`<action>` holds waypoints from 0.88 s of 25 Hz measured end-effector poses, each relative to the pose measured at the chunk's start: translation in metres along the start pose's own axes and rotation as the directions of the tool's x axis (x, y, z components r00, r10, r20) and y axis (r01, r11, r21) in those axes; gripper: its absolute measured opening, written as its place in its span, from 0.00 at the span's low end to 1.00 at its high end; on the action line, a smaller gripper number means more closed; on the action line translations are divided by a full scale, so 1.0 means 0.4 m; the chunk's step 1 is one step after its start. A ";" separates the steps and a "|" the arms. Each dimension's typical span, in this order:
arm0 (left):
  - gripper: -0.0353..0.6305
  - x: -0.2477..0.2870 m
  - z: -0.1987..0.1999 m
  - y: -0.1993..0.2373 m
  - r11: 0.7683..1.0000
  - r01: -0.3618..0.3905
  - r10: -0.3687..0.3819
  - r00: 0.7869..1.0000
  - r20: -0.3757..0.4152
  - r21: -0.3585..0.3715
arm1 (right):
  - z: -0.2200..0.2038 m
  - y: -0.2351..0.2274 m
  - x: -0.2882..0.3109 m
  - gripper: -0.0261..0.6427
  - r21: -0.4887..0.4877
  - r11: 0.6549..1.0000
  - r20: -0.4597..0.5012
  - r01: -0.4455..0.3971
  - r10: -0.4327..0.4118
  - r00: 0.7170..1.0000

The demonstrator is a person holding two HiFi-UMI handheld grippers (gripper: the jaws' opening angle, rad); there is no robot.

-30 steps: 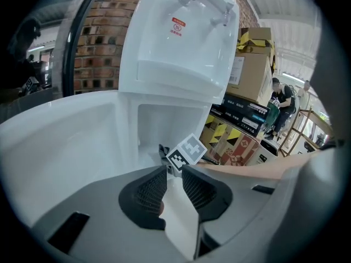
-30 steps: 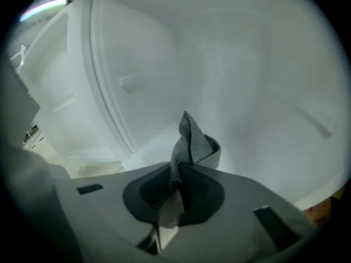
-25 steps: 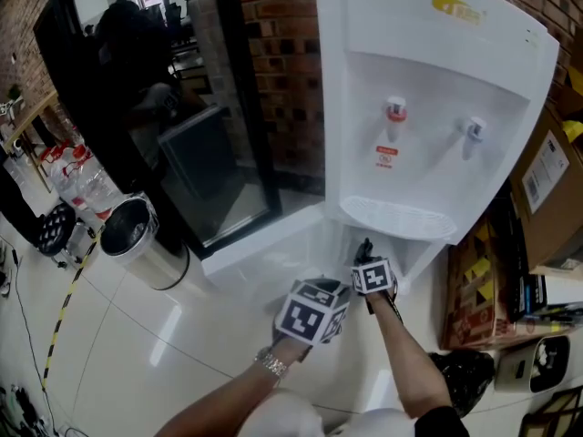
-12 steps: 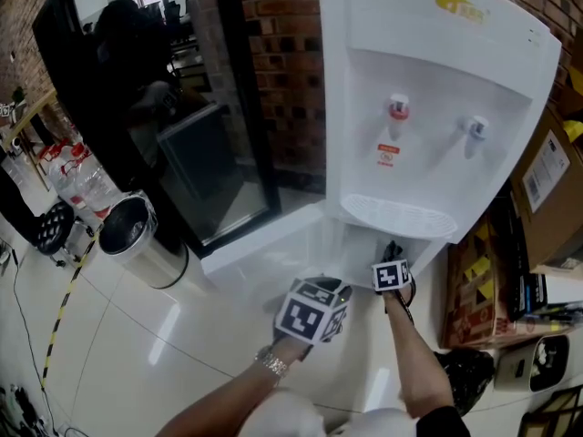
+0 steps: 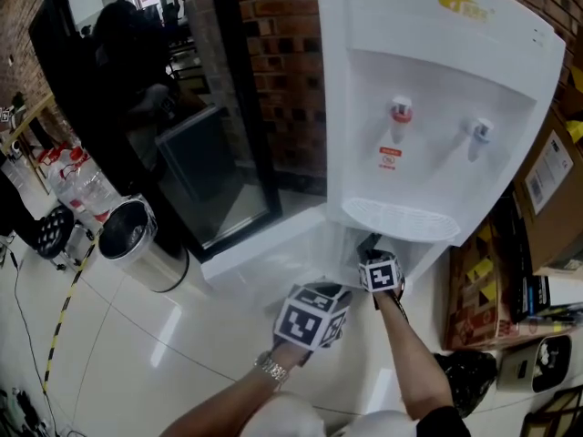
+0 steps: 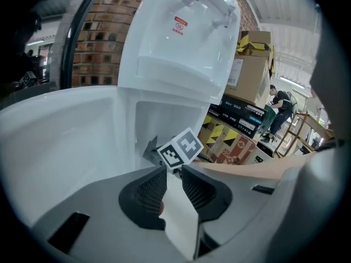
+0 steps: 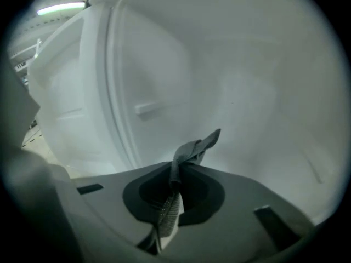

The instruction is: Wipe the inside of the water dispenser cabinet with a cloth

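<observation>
The right gripper [image 7: 176,175] has its jaws clamped on the thin grey woven cloth [image 7: 195,146], which is inside the white water dispenser cabinet [image 7: 252,97]. Contact with the wall cannot be confirmed. The left gripper [image 6: 174,175] hangs outside, jaws slightly apart on nothing.

Risk: only a short cloth tip projects, so the hard jaws may scrape the wall, or friction may pull the cloth free.

Only the right gripper view shows the clamp. Only the head view shows the open white cabinet door [image 5: 260,244].
</observation>
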State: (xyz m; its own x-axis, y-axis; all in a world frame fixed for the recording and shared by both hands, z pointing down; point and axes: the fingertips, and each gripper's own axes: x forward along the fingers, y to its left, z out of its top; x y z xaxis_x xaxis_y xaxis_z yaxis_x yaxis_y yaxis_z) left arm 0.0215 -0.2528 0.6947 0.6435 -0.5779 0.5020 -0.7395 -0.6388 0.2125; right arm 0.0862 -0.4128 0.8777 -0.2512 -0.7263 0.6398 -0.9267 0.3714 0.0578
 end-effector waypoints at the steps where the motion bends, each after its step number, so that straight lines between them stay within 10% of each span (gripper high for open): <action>1: 0.18 0.000 0.001 0.003 1.000 0.000 0.000 1.000 0.002 -0.002 | 0.006 -0.045 -0.003 0.06 0.006 0.999 0.005 0.051 -0.051 0.999; 6: 0.18 0.001 -0.001 0.003 1.000 -0.001 0.001 1.000 -0.002 -0.004 | -0.082 -0.166 0.024 0.06 -0.002 0.986 -0.111 0.167 -0.166 0.980; 15: 0.18 -0.002 0.002 0.004 1.000 -0.011 0.011 1.000 -0.002 -0.006 | -0.025 0.151 0.033 0.06 -0.156 0.968 -0.063 -0.197 0.190 0.980; 22: 0.18 -0.022 0.008 0.019 0.999 -0.035 0.035 0.999 0.002 -0.009 | 0.066 -0.027 0.001 0.06 -0.068 0.998 0.047 0.016 -0.013 0.999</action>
State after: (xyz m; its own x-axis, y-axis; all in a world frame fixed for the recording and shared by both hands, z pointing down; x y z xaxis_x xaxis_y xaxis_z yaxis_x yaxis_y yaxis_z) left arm 0.0111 -0.2541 0.6893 0.6180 -0.6007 0.5072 -0.7629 -0.6140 0.2023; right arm 0.0889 -0.4322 0.8571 -0.2519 -0.7573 0.6026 -0.9093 0.3983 0.1205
